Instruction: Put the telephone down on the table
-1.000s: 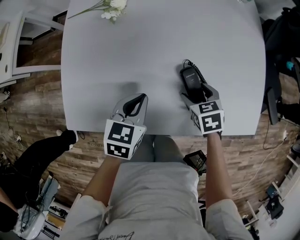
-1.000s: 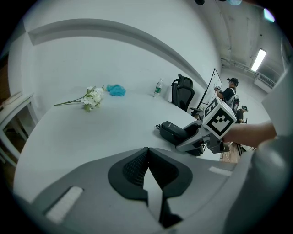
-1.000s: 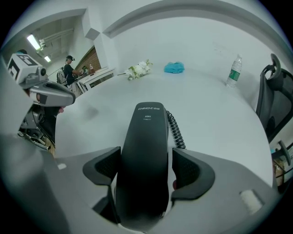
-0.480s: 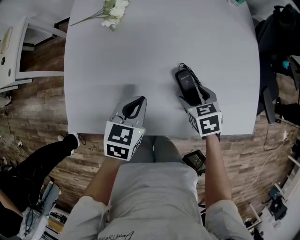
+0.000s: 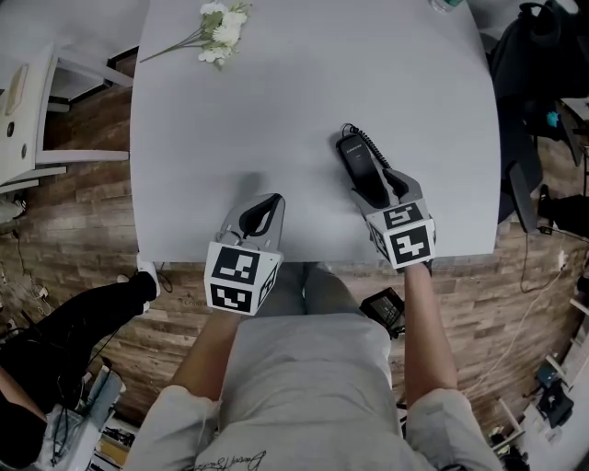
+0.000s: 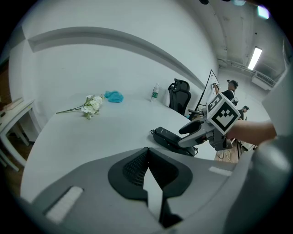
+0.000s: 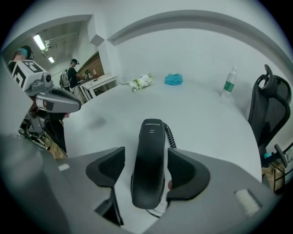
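**Telephone handset lying on the bench between the open right tongs**

Seen from above, a person in a light shirt stands at the near edge of a pale grey bench (image 5: pixel 276 110), holding tongs in each hand. A black telephone handset (image 5: pixel 357 164) lies flat on the bench towards the near right, with its coiled cord (image 5: pixel 375 143) curling along its right side. The right tongs (image 5: pixel 379 189) straddle the handset's near end.

The right gripper view shows what the overhead view cannot. There is a clear gap between the handset and each dark pad, so nothing is gripped. The jaws have just been closing a little, but they stand apart with the handset between them.

The left tongs (image 5: pixel 273 200) hover above the near left of the bench, well apart from the handset. The left gripper view shows their jaws together at the tips, with nothing between them.

A spray of white flowers (image 5: pixel 216 23) lies at the far left corner. Only the gripper views show the far edge. A blue cloth (image 7: pixel 174 79) lies there near the flowers, a water bottle (image 7: pixel 227 83) stands further right, and a black office chair (image 7: pixel 268 109) sits beyond the bench. The overhead view alone shows the wooden floor (image 5: pixel 83 202).
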{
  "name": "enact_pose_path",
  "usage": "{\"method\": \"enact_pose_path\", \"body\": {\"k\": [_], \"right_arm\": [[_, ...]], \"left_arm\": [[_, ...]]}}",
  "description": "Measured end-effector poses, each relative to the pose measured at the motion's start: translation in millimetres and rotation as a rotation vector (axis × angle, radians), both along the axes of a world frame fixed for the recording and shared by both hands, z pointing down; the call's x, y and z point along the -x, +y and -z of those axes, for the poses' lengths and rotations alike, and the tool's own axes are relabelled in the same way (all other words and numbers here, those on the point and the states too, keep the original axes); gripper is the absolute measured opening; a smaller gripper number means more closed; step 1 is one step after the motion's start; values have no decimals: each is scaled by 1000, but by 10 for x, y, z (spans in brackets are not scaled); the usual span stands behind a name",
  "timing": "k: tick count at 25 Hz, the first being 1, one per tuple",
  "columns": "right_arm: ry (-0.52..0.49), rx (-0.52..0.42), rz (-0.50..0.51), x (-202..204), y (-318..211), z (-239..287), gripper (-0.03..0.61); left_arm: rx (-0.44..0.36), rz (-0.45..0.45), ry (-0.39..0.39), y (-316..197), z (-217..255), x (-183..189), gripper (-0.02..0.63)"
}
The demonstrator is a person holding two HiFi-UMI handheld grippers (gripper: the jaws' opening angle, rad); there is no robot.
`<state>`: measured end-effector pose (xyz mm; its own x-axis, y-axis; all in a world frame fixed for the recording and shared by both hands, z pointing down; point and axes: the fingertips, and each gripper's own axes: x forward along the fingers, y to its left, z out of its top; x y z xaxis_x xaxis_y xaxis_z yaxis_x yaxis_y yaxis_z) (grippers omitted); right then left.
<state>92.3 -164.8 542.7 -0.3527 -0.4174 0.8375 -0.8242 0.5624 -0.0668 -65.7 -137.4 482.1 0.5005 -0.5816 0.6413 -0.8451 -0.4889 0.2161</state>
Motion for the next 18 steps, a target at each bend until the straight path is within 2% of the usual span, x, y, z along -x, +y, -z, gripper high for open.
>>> {"method": "enact_pose_path", "body": {"k": [12,16,18], "right_arm": [[13,-59,28,16,262,359,181],[19,-89,19,-14,331,466,93],[17,-105,13,-17,353,525,26]], "left_arm": [[-50,-7,-5,121,296,-7,17],[-60,-13,-4,171,380,-20,17],[-64,-16,-2,198,412,-32,17]]}}
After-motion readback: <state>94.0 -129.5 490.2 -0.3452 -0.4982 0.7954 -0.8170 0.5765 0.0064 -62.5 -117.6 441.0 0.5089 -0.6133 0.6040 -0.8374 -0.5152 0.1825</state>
